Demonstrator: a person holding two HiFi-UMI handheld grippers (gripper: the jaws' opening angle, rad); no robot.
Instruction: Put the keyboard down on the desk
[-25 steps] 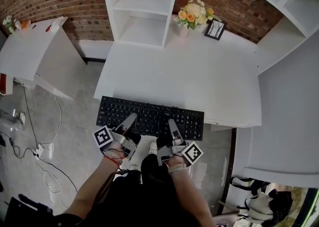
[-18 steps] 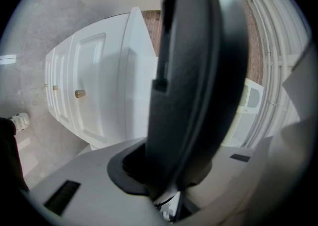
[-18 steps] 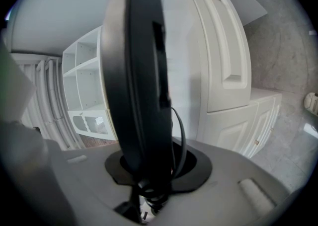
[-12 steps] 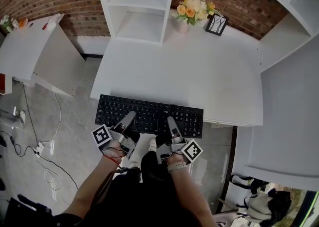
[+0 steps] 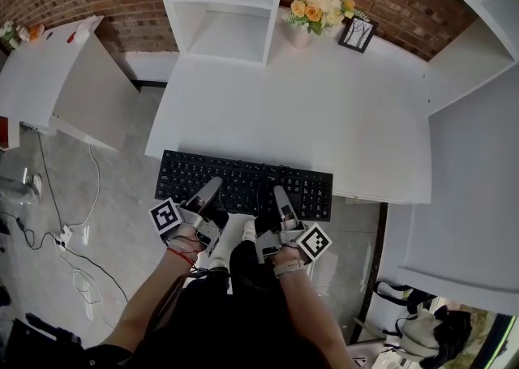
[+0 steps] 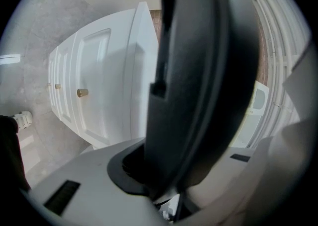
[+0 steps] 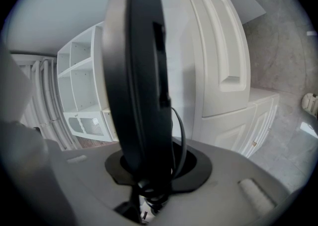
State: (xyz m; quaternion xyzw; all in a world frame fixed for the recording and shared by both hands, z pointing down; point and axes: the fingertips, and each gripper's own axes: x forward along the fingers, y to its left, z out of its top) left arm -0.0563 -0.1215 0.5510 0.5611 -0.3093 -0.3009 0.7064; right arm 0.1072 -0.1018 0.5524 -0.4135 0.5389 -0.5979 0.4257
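A black keyboard (image 5: 243,183) is held level in front of the white desk (image 5: 308,116), its far edge at the desk's front edge and most of it over the floor. My left gripper (image 5: 212,194) is shut on its near edge left of centre, and my right gripper (image 5: 280,199) is shut on the near edge right of centre. In the left gripper view the keyboard (image 6: 198,71) fills the middle as a dark slab seen edge-on between the jaws. The right gripper view shows the same slab (image 7: 136,71) with its black cable (image 7: 180,135) looping beside it.
A vase of flowers (image 5: 318,9) and a small picture frame (image 5: 357,33) stand at the desk's back. A white shelf unit (image 5: 219,2) rises behind it. A white cabinet (image 5: 57,83) stands at the left, with cables (image 5: 69,238) on the floor. Another white surface (image 5: 478,181) flanks the right.
The keyboard and both grippers keep their places and their grip. Only the head view has shifted slightly.
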